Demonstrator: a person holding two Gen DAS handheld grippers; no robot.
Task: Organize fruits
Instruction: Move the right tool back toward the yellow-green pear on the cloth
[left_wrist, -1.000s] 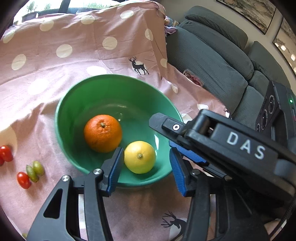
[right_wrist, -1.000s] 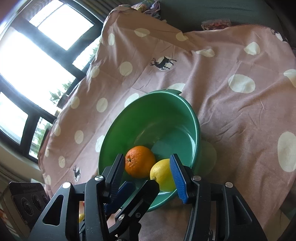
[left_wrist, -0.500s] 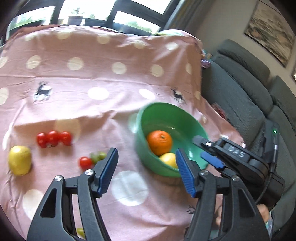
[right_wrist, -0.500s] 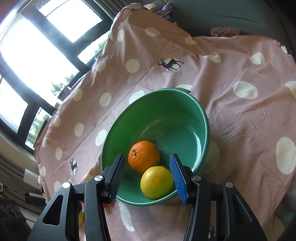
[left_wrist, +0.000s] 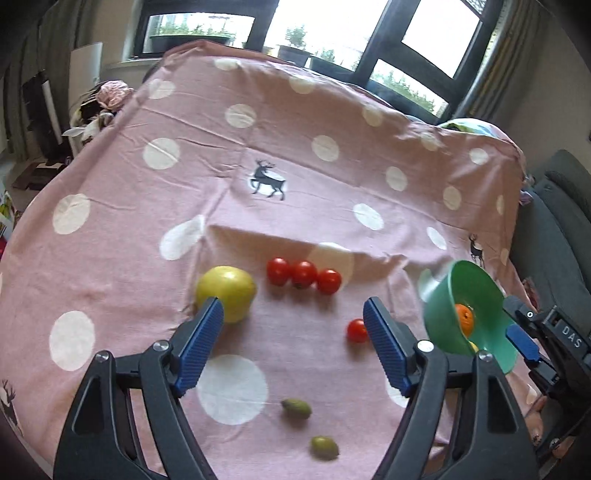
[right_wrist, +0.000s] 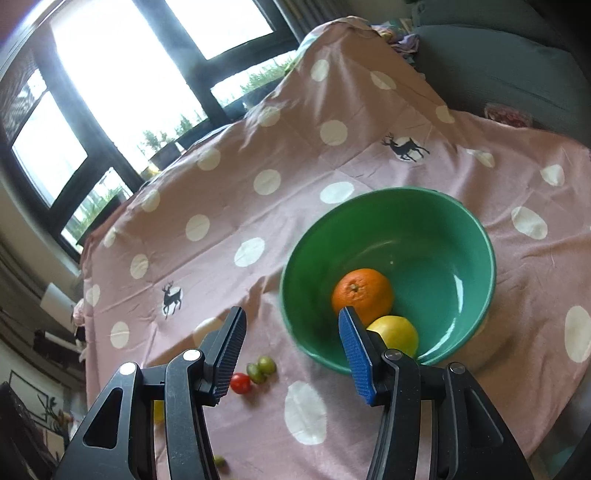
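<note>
A green bowl (right_wrist: 476, 236) on the pink dotted cloth holds an orange (right_wrist: 362, 291) and a lemon (right_wrist: 397, 332); it also shows at the right of the left wrist view (left_wrist: 476, 284). My left gripper (left_wrist: 293, 341) is open and empty above the cloth. Ahead of it lie a yellow fruit (left_wrist: 226, 291), three red tomatoes in a row (left_wrist: 303, 275), a single tomato (left_wrist: 356, 330) and two green olives (left_wrist: 295, 408). My right gripper (right_wrist: 291, 354) is open and empty, just left of the bowl's near rim. It shows at the right edge of the left wrist view (left_wrist: 532, 339).
The cloth-covered table (left_wrist: 258, 147) drops off at the left and far edges. A grey sofa (right_wrist: 517, 62) stands to the right of it. Windows run behind. A tomato (right_wrist: 241, 383) and two olives (right_wrist: 262, 367) lie near the right gripper.
My left gripper has swung left, away from the bowl, and now faces the loose fruit on the cloth. My right gripper has drawn back and shifted left of the bowl. Both stay open.
</note>
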